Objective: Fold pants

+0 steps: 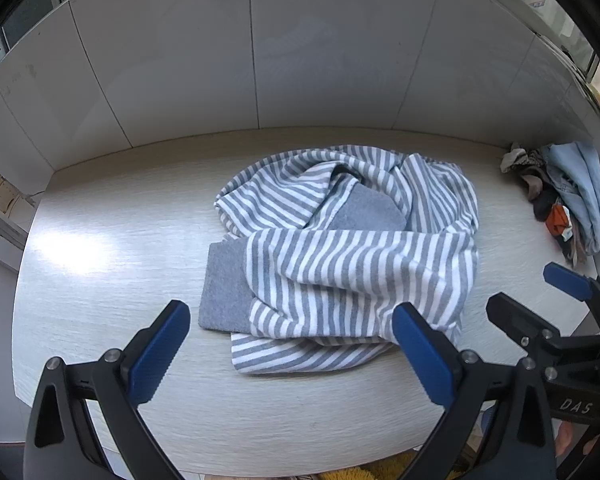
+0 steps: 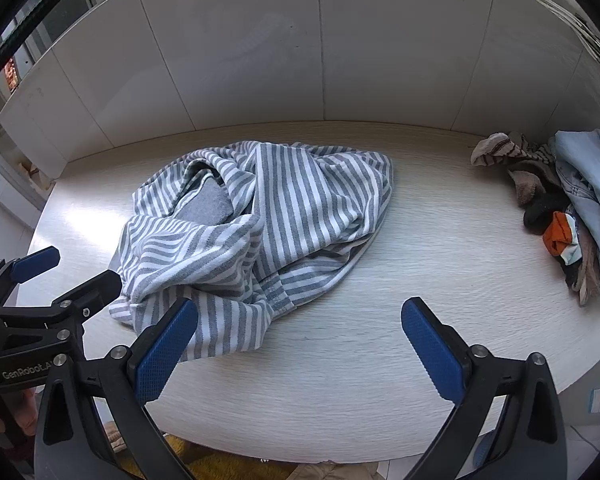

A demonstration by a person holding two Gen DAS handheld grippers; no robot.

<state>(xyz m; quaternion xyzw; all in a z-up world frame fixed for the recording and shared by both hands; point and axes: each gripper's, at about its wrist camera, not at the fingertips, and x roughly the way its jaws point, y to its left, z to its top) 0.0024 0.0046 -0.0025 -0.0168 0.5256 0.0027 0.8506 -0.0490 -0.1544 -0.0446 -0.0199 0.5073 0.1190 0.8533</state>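
Grey-and-white striped pants (image 1: 352,256) lie crumpled in a heap on the pale wooden table (image 1: 100,248), with plain grey cuffs showing at the left and in the middle. My left gripper (image 1: 292,332) hovers open over the heap's near edge with nothing between its blue pads. The right wrist view shows the same pants (image 2: 260,224) left of centre on the table (image 2: 440,248). My right gripper (image 2: 300,332) is open above the table at the heap's near right edge, holding nothing. Each gripper shows in the other's view: the right gripper (image 1: 536,292) and the left gripper (image 2: 76,268), both open.
A pile of other clothes (image 1: 568,200), pale blue denim, socks and an orange piece, lies at the table's far right (image 2: 564,208). White wall panels (image 1: 256,60) rise behind the table. Yellow fabric (image 2: 204,460) shows below the near edge.
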